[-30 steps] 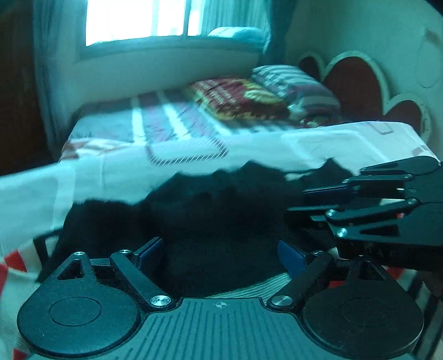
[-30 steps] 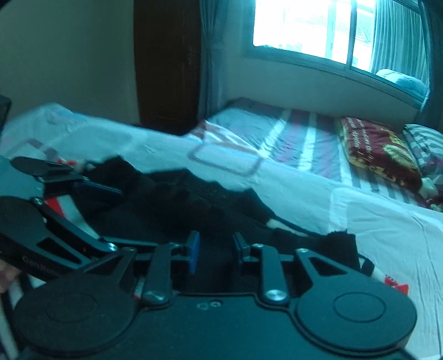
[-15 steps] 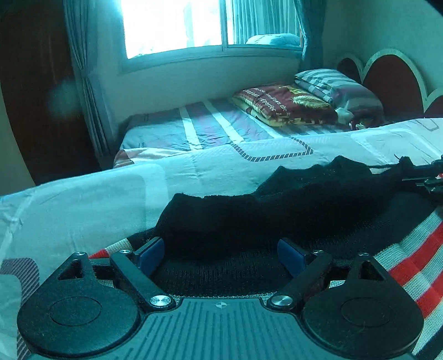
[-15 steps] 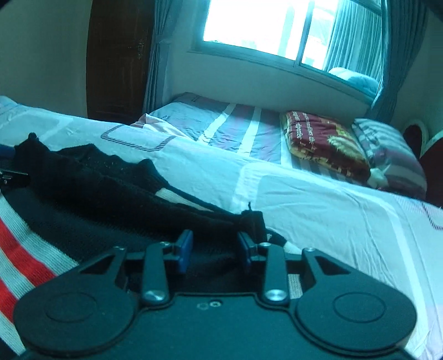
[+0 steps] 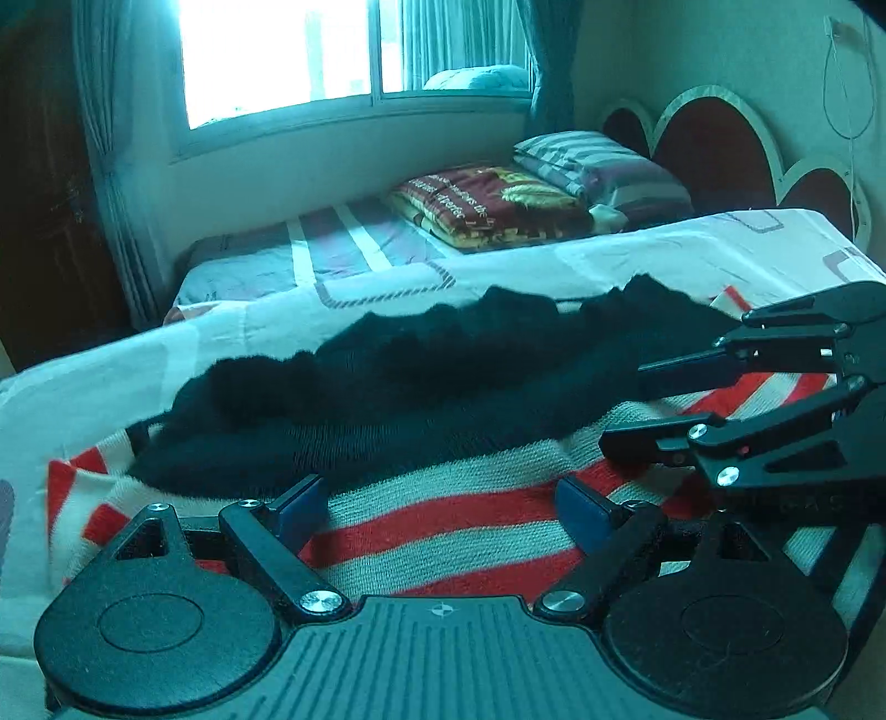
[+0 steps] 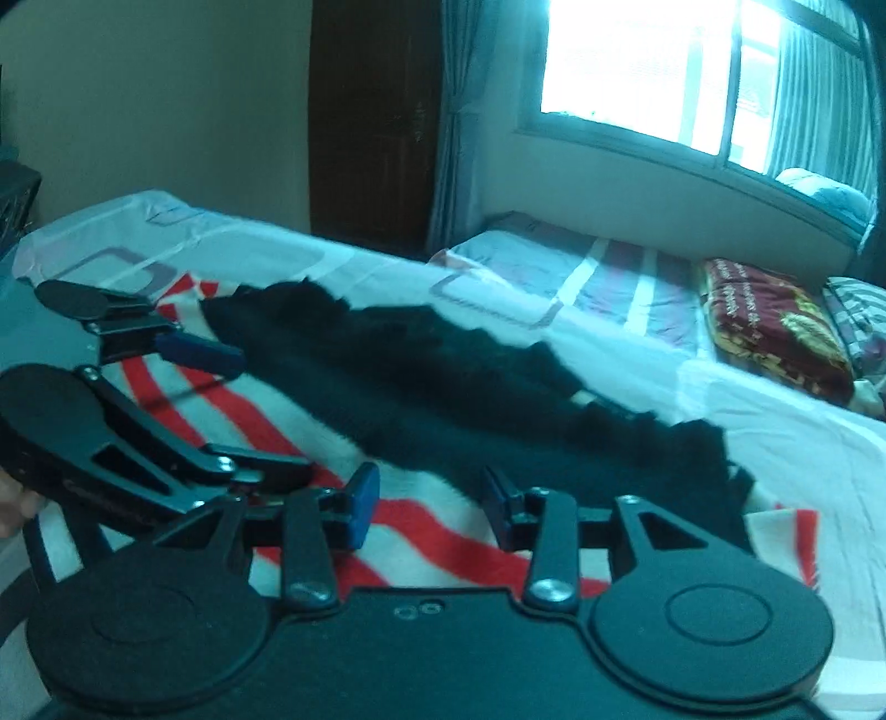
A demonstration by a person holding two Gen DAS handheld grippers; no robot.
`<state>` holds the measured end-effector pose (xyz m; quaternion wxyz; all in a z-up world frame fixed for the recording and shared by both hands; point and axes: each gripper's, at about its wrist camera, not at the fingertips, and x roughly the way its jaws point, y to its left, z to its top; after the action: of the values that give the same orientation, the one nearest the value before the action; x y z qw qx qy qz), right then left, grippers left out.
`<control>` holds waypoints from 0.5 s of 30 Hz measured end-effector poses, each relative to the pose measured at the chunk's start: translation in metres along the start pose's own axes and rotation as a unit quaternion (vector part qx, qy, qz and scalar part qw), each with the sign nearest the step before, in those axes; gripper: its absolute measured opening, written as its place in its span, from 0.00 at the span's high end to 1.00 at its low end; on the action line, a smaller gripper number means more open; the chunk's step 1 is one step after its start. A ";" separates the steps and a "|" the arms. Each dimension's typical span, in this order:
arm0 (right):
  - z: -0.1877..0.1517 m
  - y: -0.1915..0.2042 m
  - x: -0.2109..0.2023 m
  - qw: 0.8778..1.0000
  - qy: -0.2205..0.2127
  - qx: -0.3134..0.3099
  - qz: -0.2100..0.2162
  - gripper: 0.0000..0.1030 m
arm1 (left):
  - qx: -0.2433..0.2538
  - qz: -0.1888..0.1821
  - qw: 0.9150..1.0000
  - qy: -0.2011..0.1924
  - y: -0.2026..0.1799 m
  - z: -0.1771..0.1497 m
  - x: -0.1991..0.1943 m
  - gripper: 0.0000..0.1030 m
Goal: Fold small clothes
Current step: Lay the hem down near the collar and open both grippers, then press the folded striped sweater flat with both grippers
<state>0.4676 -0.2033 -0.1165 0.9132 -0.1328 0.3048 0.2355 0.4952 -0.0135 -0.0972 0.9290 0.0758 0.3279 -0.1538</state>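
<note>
since a second ago the sweater [image 5: 443, 531] has spread out flat on the bed sheet [image 5: 111, 387], red and white stripes showing under its black part, and i see my left gripper [image 5: 437, 509] and right gripper [image 6: 432, 501] both opening, empty, over it.

I count one knitted garment [image 5: 443, 531] on the sheet, black on its far part and red-and-white striped nearer me. I see two grippers: my left gripper [image 5: 437, 507] and my right gripper [image 6: 429, 501]. Beyond lie two beds: the near bed [image 5: 111, 387] under the garment and a far bed [image 5: 332, 249]. I count two pillows, one patterned red pillow [image 5: 487, 205] and one striped pillow [image 5: 598, 166], and one window [image 5: 343, 50].
</note>
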 end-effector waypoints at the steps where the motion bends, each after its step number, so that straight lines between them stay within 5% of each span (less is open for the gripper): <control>1: -0.003 0.004 0.002 1.000 0.002 -0.014 -0.006 0.61 | -0.012 0.001 1.000 0.001 0.005 -0.001 0.000 0.10; 5: -0.008 0.002 -0.005 0.998 0.001 -0.046 -0.034 0.60 | -0.024 0.017 1.000 0.001 0.030 -0.013 -0.016 0.10; 11: -0.040 -0.056 -0.041 0.997 0.017 0.010 -0.075 0.55 | -0.049 0.034 0.998 -0.006 0.089 -0.051 -0.051 0.09; 15: -0.050 -0.075 -0.047 0.995 0.022 0.057 -0.082 0.53 | -0.050 0.041 0.998 -0.005 0.090 -0.054 -0.051 0.09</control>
<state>0.4481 -0.3028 -0.1191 0.9285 -0.1106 0.3260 0.1392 0.4557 0.0964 -0.1033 0.9389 0.0415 0.3270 -0.0994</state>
